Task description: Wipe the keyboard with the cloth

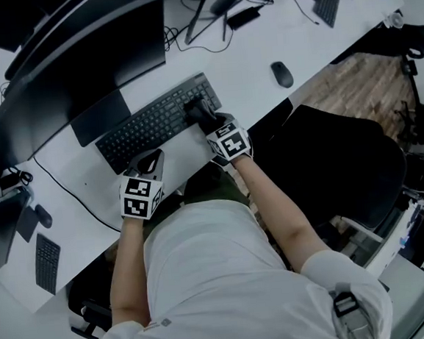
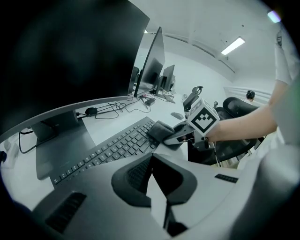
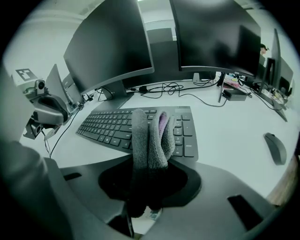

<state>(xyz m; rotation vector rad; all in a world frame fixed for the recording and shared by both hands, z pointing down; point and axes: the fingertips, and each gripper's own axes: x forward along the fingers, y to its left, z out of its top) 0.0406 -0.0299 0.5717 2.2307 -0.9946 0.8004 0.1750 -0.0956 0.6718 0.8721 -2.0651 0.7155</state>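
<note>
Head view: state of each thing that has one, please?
cloth, bunched, resting on the keyboard's right part
keyboard, flat on the desk, right part under cloth
right gripper, shut on cloth
left gripper, shut, empty, by the keyboard's near edge
monitor, screen dark
mouse, untouched, right of keyboard

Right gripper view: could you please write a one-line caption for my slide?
Right gripper, shut on a folded grey cloth, holds it on the black keyboard's right part.
</note>
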